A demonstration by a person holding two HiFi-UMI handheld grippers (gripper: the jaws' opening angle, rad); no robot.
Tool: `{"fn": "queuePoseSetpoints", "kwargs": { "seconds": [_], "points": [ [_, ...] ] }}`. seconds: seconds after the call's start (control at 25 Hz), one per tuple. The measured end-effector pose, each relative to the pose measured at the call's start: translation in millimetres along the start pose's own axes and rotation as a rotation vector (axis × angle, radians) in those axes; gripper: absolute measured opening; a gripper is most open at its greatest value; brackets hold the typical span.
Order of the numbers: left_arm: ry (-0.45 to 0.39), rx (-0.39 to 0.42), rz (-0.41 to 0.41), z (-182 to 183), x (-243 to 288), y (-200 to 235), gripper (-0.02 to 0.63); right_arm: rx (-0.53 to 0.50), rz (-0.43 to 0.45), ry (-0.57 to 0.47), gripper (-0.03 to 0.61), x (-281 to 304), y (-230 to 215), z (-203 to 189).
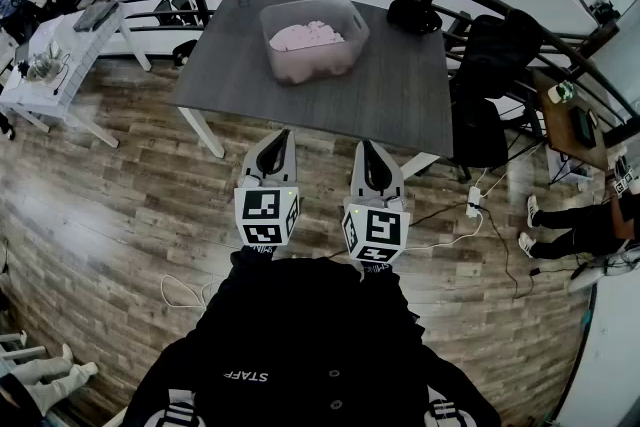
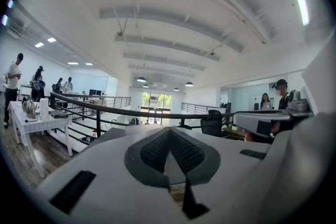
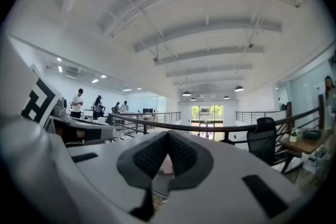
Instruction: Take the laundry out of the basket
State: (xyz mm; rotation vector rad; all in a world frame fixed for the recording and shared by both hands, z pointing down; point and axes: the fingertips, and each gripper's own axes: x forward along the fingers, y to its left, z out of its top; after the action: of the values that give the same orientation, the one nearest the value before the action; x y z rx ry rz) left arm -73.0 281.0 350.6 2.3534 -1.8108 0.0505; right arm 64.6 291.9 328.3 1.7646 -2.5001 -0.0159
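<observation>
Left gripper (image 1: 278, 139) and right gripper (image 1: 367, 151) both closed, empty, short of table's (image 1: 400, 110) near edge. Basket (image 1: 300, 67) sits near far edge; unopened jaws would likely shove it, missing laundry (image 1: 308, 36).

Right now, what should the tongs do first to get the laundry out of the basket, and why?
Probably move the left tongs and the right tongs forward toward the basket. Both are shut, empty and held short of the table, while the laundry lies untouched inside the basket, out past them.
</observation>
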Motion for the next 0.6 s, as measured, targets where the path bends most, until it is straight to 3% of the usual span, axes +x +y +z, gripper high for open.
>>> {"fn": "queuePoseSetpoints", "kwargs": {
  "seconds": [0.6],
  "points": [
    [0.024, 0.007, 0.007, -12, 3, -12, 0.0, 0.029, 0.023, -0.01, 0.015, -2, -6, -8]
  ]
}}
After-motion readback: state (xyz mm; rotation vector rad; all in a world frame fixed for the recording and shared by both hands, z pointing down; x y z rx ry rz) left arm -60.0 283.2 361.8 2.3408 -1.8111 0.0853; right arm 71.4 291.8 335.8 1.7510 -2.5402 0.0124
